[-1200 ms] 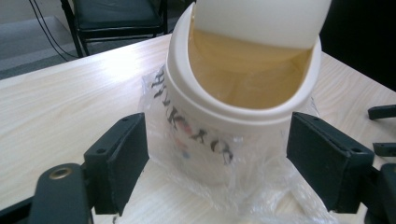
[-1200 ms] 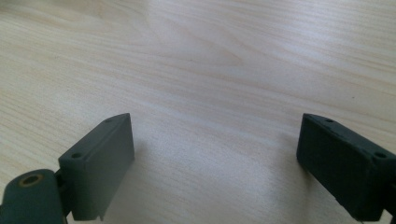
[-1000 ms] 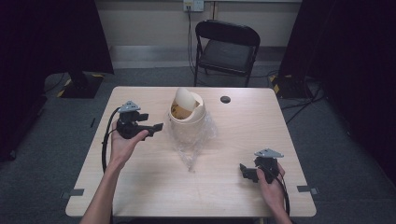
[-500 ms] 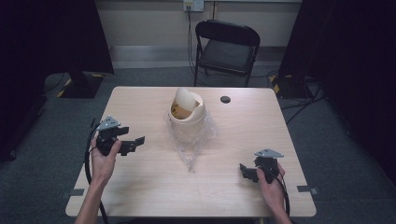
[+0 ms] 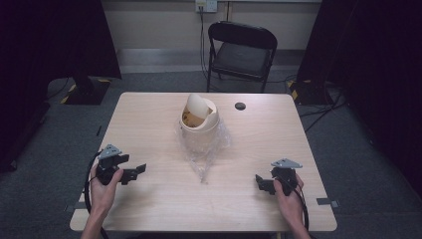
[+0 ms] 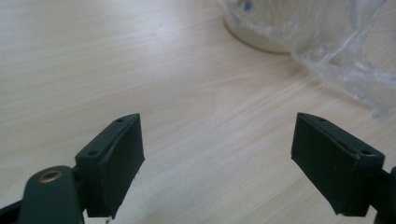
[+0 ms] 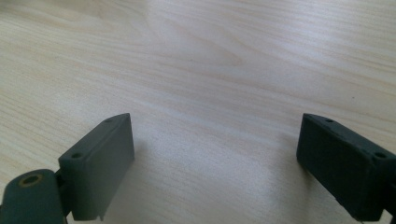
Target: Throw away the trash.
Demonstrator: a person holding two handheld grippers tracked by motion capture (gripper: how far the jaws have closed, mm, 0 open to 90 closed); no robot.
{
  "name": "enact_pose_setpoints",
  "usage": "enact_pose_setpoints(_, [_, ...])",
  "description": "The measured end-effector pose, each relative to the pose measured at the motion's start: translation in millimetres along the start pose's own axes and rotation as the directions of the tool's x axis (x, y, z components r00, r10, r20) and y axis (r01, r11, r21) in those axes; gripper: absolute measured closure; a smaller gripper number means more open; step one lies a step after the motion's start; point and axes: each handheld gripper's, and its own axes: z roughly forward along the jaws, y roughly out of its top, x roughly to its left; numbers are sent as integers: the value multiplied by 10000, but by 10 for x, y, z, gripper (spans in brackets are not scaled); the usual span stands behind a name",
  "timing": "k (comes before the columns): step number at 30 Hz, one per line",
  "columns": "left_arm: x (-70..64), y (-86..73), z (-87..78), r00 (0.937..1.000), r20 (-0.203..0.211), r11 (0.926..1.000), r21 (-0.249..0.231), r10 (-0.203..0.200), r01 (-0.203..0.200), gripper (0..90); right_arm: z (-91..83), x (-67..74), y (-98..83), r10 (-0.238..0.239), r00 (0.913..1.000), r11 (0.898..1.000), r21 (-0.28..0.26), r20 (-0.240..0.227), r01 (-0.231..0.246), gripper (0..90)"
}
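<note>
At the desk's near left, the left claw is pulling back from the bagged bin, jaws spread. The right claw is resting, spread too, so the bin work is likely winding up.

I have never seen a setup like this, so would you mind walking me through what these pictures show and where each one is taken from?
There is no robot arm here: a person sits at a wooden table and holds a hand-operated two-jaw tool in each hand. The high view looks down from above the person's side. In it the left gripper is near the table's left front, and the right gripper near its right front. The other two pictures come from small cameras riding on those tools, looking along their black jaws. Both pairs of jaws stand wide apart over bare wood and hold nothing. In the middle of the table stands a cream bin with a tilted swing lid, sitting on crinkled clear plastic. A small dark round object lies behind it, and a black folding chair stands beyond the table.
</note>
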Motion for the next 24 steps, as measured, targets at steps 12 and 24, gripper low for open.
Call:
enact_pose_setpoints(12, [-28, -303, 123, 9978, -654, 9947, 1024, 141, -74, 168, 0, 0, 0, -1, 10000, 10000, -1, 0, 1, 103])
enact_pose_setpoints(24, [-80, -444, 225, 9917, -1149, 9934, 1047, 581, -461, 172, 0, 0, 0, 0, 10000, 10000, -1, -1, 0, 103])
